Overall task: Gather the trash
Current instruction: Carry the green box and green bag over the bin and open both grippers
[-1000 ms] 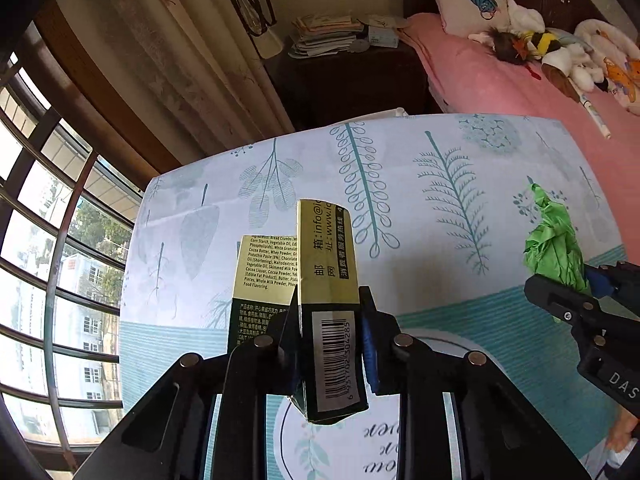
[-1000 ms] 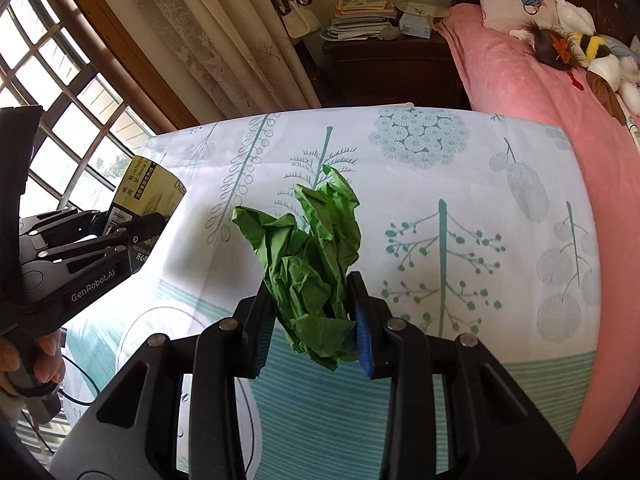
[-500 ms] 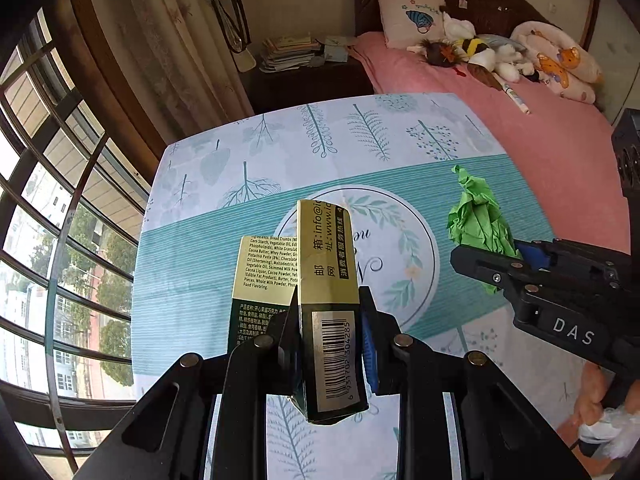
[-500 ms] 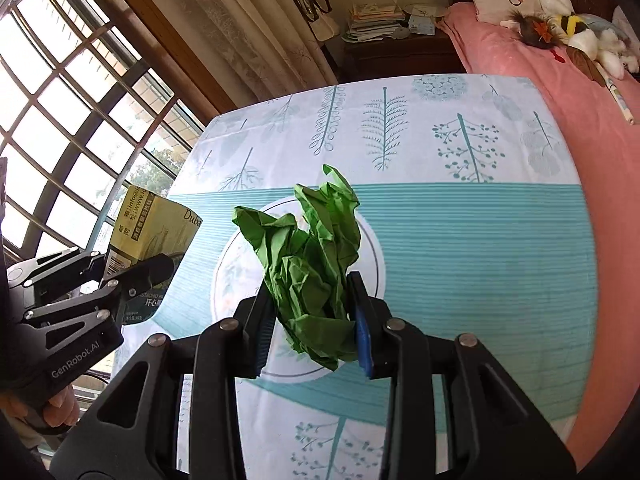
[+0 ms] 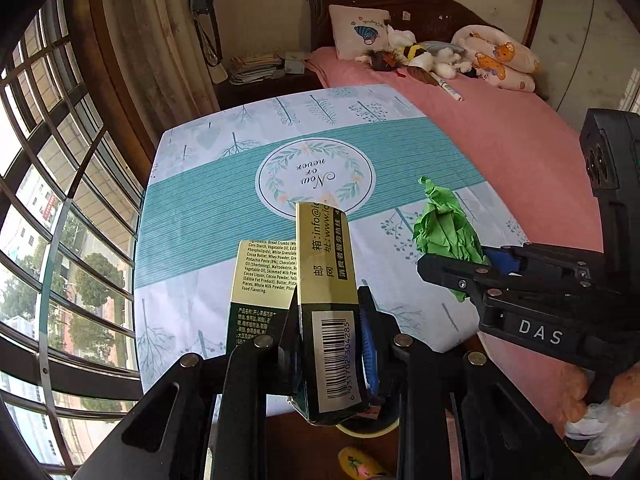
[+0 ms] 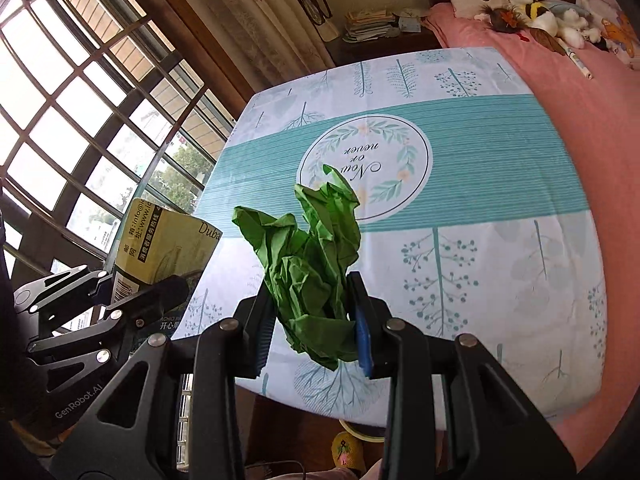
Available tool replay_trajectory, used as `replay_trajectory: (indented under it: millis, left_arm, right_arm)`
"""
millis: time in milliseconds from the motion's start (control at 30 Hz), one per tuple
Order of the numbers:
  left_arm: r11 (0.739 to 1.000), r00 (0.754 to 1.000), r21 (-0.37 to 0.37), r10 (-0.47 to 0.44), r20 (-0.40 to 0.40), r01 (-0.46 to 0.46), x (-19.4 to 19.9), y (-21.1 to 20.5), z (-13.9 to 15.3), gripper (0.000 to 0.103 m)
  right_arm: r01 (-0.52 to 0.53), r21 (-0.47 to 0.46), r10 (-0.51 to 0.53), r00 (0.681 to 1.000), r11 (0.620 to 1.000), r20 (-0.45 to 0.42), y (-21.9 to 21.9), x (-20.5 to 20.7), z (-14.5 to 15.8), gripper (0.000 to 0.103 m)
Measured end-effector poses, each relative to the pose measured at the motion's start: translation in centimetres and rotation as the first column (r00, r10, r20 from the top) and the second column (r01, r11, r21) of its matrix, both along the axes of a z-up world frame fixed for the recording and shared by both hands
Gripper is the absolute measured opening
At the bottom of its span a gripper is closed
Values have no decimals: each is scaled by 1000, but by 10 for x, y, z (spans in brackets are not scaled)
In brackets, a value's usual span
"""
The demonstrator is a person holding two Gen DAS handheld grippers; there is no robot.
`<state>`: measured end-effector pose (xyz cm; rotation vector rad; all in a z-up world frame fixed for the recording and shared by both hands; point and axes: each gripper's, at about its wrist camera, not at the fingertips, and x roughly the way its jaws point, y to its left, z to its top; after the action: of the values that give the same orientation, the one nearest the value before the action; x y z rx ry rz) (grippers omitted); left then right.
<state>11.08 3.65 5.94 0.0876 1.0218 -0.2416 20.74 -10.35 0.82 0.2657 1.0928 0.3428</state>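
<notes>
Only the left wrist view showed the barcode on the gold and dark green cardboard box; only the right wrist view showed the crumpled green paper's full spread. The left gripper's 2 fingers stood narrowly apart, clamping the box between them. The right gripper's fingers pinched the paper, beyond them the patterned table.

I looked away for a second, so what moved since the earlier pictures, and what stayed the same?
Both grippers pulled back from the table toward its near edge, so far more of the cloth shows. The left gripper stays clamped on the gold box; the right gripper stays clamped on the green paper.
</notes>
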Motion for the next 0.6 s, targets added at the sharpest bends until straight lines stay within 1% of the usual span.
replay_trajectory:
  millis: [100, 233, 333, 367, 500, 600]
  left_arm:
    - [1000, 1000, -16, -24, -11, 24, -36, 8, -6, 23]
    - [999, 997, -36, -40, -66, 38, -73, 17, -23, 23]
    - [998, 992, -55, -50, -113, 44, -86, 18, -39, 23]
    - [997, 990, -58, -52, -128, 45, -81, 15, -46, 23]
    - [996, 983, -82, -54, -176, 40, -93, 8, -68, 23]
    - [996, 977, -77, -55, -204, 40, -92, -5, -89, 23]
  right_arm:
    - [11, -32, -11, 1000, 999, 5, 12, -41, 4, 30]
    - [36, -72, -38, 999, 997, -22, 18, -89, -4, 30]
    - [61, -86, -67, 995, 994, -70, 17, -118, -16, 30]
    - [65, -92, -73, 994, 994, -86, 16, -124, -20, 30]
    - [56, -121, -74, 986, 991, -147, 14, -154, -39, 30]
    - [47, -134, -73, 978, 990, -195, 10, -164, -56, 30]
